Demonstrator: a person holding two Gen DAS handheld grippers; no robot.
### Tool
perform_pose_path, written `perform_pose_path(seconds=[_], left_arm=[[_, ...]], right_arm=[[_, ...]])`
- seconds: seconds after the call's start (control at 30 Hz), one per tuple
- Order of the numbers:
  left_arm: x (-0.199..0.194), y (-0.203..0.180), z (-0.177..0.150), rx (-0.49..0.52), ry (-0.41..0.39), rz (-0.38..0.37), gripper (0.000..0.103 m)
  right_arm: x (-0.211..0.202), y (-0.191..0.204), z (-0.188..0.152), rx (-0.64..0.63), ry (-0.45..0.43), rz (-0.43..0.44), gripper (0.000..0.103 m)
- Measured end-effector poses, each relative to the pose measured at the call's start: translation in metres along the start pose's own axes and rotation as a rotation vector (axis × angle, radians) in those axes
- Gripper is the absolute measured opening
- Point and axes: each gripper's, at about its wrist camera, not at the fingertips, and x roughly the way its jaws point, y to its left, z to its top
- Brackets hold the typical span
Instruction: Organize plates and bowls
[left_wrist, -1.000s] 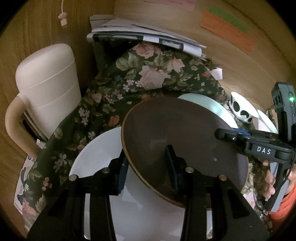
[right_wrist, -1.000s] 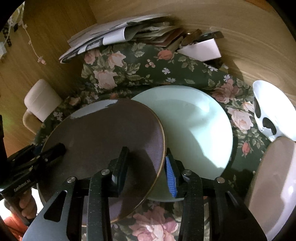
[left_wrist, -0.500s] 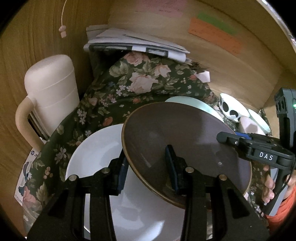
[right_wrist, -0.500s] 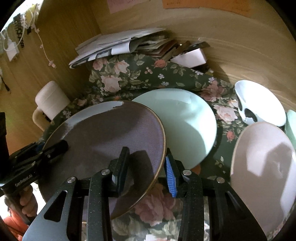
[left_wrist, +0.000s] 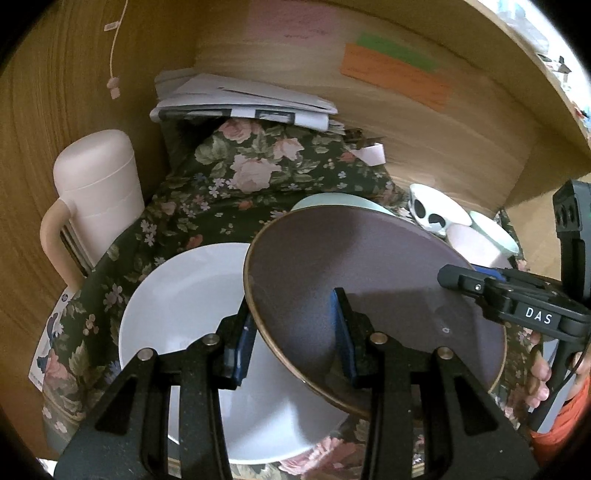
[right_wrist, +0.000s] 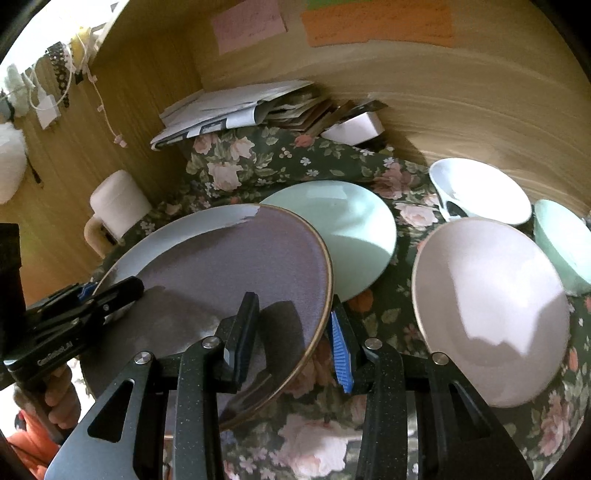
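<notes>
Both the left hand-held gripper (left_wrist: 291, 334) and right hand-held gripper (right_wrist: 291, 328) clamp the brown plate (left_wrist: 362, 280); keep it level, lower it squarely onto the white plate (left_wrist: 184, 295).

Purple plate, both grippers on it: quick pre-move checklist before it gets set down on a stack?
1. Left gripper jaws clamp the purple plate across its rim: ok.
2. Right gripper jaws clamp the opposite rim: ok.
3. Plate clear of the cloth: ok, it sits tilted above the white plate.
4. Mint plate free of clutter as a drop spot: ok, its visible face is bare.
5. White plate free of clutter: ok on the part that shows; the rest is hidden under the purple plate.
6. Clearance to the pink plate on the right: ok, floral cloth shows between.
</notes>
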Motion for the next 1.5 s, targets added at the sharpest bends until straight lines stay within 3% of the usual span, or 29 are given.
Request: perform_pose_path(seconds=[0.63, 1.5], left_arm=[[-0.013, -0.045, -0.028, 0.071, 0.001, -0.061, 0.039], [0.021, -0.079, -0.061, 0.120, 0.094, -0.131, 0.039]], right_arm=[[-0.041, -0.027, -0.046, 0.090, -0.041, -0.025, 0.034], [-0.043, -0.068, -0.091, 0.224, 0.007, -0.065, 0.034]])
